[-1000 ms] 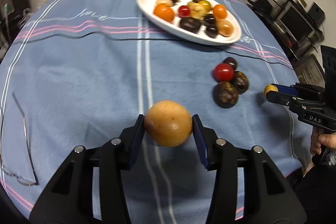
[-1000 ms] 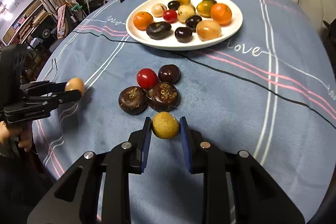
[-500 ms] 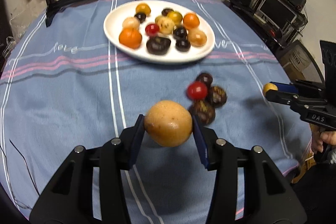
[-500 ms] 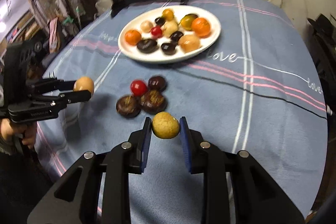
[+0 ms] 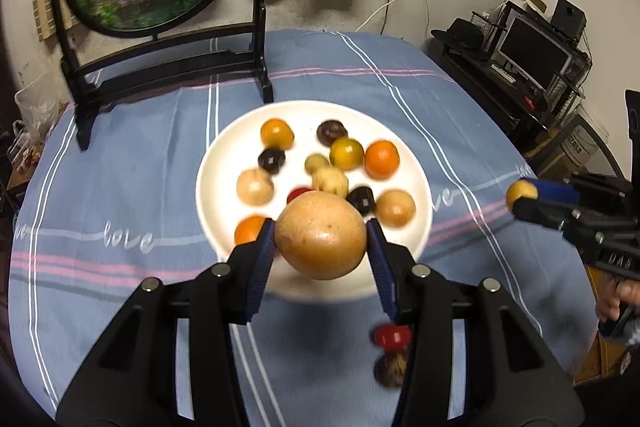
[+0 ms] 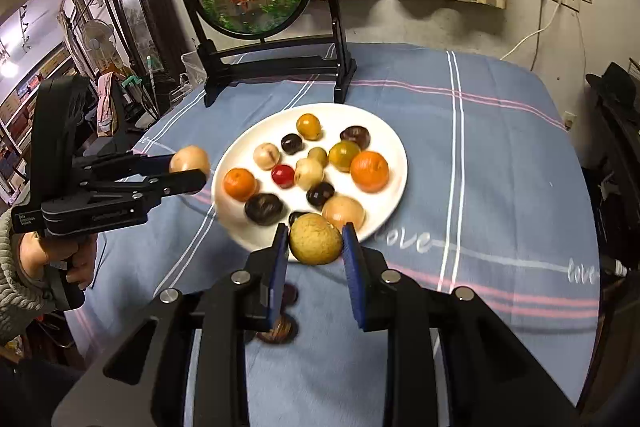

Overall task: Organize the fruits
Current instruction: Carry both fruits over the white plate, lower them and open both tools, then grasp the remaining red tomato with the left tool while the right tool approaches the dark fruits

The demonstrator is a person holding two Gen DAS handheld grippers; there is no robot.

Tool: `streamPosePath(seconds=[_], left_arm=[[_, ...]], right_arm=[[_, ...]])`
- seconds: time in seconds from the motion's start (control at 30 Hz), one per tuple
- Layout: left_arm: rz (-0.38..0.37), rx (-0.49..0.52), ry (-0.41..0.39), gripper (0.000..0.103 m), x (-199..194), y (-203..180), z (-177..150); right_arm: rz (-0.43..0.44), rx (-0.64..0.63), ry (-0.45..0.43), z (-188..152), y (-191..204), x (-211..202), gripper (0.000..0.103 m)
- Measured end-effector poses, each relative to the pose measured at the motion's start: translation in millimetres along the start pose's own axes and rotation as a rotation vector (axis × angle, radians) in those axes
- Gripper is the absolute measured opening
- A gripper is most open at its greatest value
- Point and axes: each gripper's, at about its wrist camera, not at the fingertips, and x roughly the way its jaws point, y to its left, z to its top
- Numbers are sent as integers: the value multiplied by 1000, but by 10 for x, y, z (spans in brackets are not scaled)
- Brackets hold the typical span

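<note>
On the blue striped tablecloth (image 5: 120, 167), the white oval plate (image 5: 216, 195) sits just ahead of both grippers, left gripper (image 5: 320, 247) clamping a big round tan fruit (image 5: 320, 239) over its near rim, right gripper (image 6: 316, 247) pinching a small rough yellow fruit (image 6: 316, 238).

L gripper (image 5: 321, 242) is clamped, both blue pads pressed on the sides of a tan round fruit (image 5: 321, 235), fingers angled down and fwd; in the right wrist view it comes in from 9 o'clock w/ a hand (image 6: 60, 259) in a knit sleeve on its grip. R gripper (image 6: 316, 242) is closed tight on a smaller yellow-brown fruit (image 6: 315, 238), also tilted down; in the left wrist view it enters from 3 o'clock, fingers of the hand (image 5: 618, 297) wrapped on the handle.
</note>
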Motion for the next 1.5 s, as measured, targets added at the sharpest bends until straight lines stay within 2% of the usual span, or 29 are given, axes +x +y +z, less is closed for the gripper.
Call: streamPosePath(seconds=[0.3,0.4,0.57,0.6,0.67,0.7,0.87,0.97,1.0,1.23,1.37,1.5], left_arm=[[-16,-12,48,47,805,180,500],[-20,-12,65,47,1043,219,587],[-24,-28,85,47,1310,259,659],[-18,-31,86,48,1336,259,657],[-13,-41,80,58,1356,269,656],[-12,-47,67,60,1330,275,658],[5,-56,25,70,1053,283,620],[3,-93,11,77,756,306,455],[7,-97,15,78,679,304,370],[20,-104,148,79,277,146,-582],[-10,-88,203,79,184,-18,-948],[-49,-30,227,81,167,-252,-1087]], right_arm=[[25,-3,60,303,-118,687,28],[39,7,83,416,-145,1012,28],[11,5,77,472,-168,1213,28],[6,2,67,484,-168,1233,31],[4,2,65,495,-169,1255,54],[6,3,59,495,-166,1247,62],[10,7,-4,493,-145,1008,62],[47,58,-13,394,-146,797,64],[56,75,-9,331,-146,739,68],[22,158,95,-467,-118,378,69],[13,220,155,-897,-154,178,69],[-11,239,116,-941,-185,-39,69]])
